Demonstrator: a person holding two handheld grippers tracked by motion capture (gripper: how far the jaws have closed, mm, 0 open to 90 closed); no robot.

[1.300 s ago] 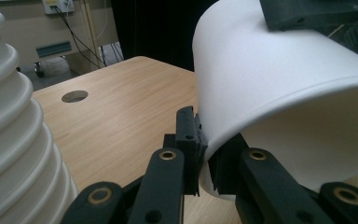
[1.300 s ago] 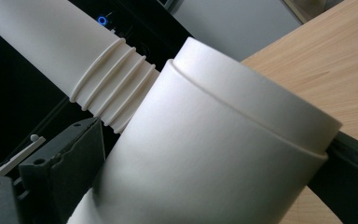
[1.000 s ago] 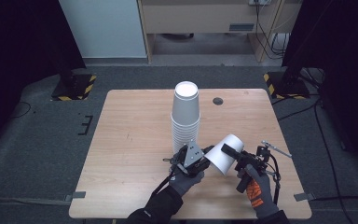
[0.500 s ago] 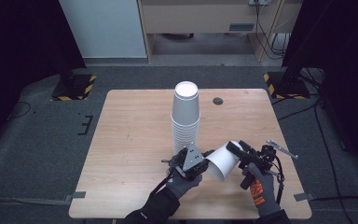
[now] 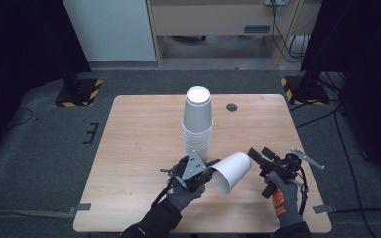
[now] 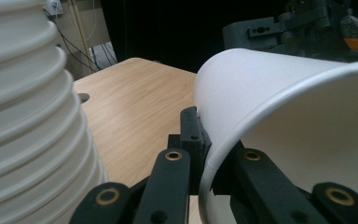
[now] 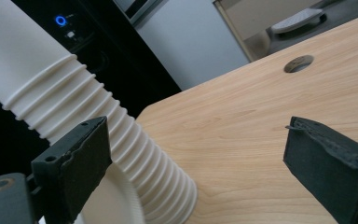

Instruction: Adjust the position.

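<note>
the left gripper [image 5: 204,173] pinches the rim of a white paper cup [image 5: 231,171] lying tilted at lower centre of the high view — just below the tall cup stack [image 5: 197,124] on the table [image 5: 134,144]. the right gripper [image 5: 259,157], lower right, has its jaws spread wide, grasping nothing.

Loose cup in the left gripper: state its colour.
Plain white, no pattern; the cup pinched by the left gripper shows best in the high view.

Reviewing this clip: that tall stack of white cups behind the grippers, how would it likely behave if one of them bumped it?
The stack of cups is tall on a narrow base, so it would probably tip or slide easily. It looks like thin paper, likely light. The nested rims look loosely seated, so a knock might scatter cups across the table.
</note>
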